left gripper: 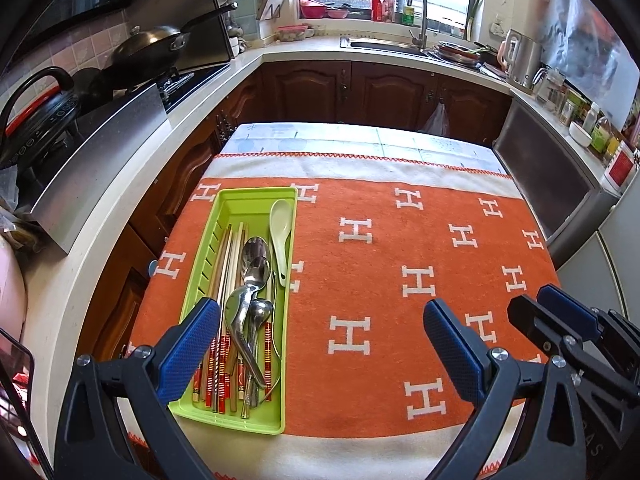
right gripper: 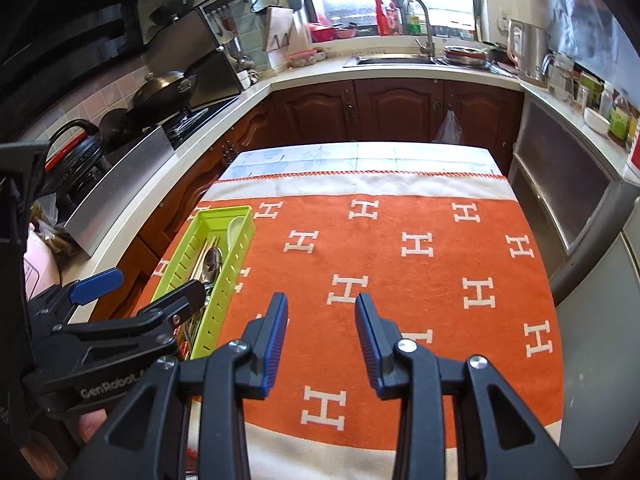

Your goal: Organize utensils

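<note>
You're holding both grippers clear: left gripper (left gripper: 320, 344) spread wide, right gripper (right gripper: 322, 340) partly apart, both empty. Utensils are lying jumbled in the green tray (left gripper: 288, 240) at the cloth's (left gripper: 400, 248) left edge. Judging the pile, you're best straightening overlapped spoons (left gripper: 250, 280) one by one.

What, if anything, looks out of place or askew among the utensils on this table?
Nothing stands out. The chopsticks, metal spoons and pale ceramic spoon all lie lengthwise inside the green tray; none has spilled onto the orange cloth.
</note>
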`<state>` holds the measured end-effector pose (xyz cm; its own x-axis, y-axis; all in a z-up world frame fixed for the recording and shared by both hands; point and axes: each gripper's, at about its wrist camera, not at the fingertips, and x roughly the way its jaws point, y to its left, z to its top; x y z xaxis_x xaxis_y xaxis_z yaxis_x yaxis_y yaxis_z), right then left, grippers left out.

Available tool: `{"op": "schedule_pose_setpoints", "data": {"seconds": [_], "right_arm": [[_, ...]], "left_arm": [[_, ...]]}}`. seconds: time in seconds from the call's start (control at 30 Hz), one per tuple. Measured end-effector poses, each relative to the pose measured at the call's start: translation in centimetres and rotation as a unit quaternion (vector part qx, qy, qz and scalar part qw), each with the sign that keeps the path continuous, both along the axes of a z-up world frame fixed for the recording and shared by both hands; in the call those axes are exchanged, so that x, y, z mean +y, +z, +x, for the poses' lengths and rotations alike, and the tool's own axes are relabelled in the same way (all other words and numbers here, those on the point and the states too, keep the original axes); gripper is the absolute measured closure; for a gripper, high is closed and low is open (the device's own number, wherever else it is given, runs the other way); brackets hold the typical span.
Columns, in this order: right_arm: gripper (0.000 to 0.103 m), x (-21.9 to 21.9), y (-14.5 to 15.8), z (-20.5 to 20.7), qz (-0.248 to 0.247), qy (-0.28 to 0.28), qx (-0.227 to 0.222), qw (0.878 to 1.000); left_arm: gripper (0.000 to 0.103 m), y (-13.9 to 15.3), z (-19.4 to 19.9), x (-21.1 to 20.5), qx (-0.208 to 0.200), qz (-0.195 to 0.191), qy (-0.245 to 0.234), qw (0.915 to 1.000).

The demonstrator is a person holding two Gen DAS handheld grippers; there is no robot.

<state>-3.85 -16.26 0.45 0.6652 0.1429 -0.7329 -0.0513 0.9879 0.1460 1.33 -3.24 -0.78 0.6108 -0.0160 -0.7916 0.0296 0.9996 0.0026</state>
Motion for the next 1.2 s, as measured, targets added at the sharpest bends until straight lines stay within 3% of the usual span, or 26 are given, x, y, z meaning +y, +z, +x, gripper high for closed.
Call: {"op": "schedule_pose_setpoints", "data": {"seconds": [1.2], "right_arm": [[0.068, -1.2, -0.9, 0.3, 0.026, -0.009, 0.015, 1.0]], "left_arm": [[0.002, 0.1, 0.1, -0.7, 0.004, 0.007, -0.002, 1.0]]}}
